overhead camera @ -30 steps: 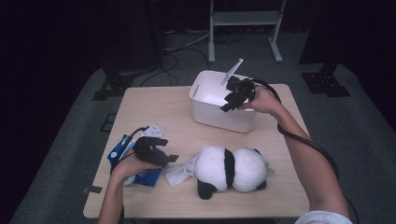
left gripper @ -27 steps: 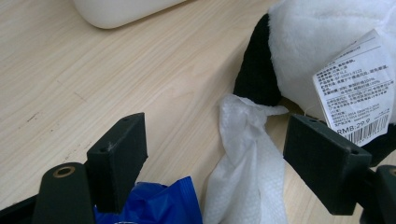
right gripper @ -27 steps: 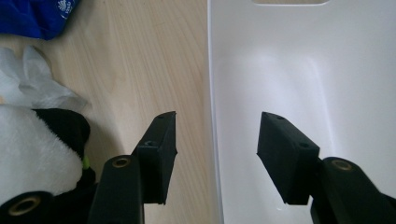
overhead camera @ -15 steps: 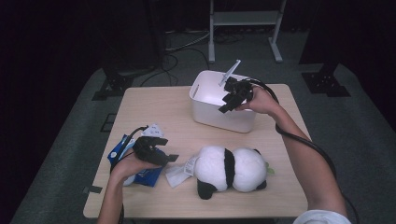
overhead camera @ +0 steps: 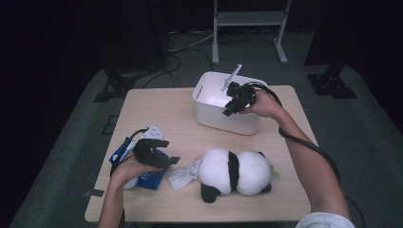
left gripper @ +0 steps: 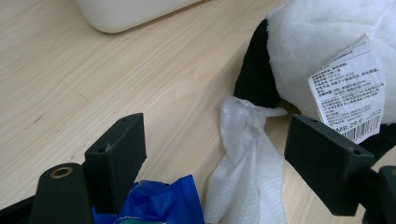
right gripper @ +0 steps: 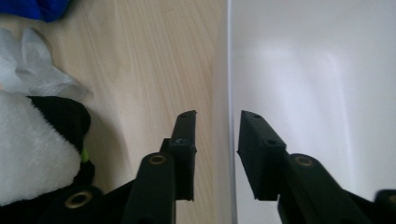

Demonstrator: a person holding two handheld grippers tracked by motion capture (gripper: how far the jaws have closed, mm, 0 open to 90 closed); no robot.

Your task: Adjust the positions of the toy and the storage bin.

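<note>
Two grippers here: right gripper [overhead camera: 236,100], arm stretched out, has just been closing and straddles the white bin's [overhead camera: 209,111] near wall at the table's far side. Left gripper [overhead camera: 157,153] rests wide, unclenched, over one blue packet [overhead camera: 149,178], beside one wipe [left gripper: 245,163] and one panda [overhead camera: 235,171].

The one readable piece of print is a white paper tag [left gripper: 348,88] hanging from the plush panda [left gripper: 322,42], seen in the left gripper view. It carries several lines of small black print, too fine to make out, with a barcode along its lower edge. Beside the barcode a price line reads roughly "RMB: 29.9". The blue packet [left gripper: 154,205] at the bottom edge of that view shows a strip of its print, which cannot be read.
</note>
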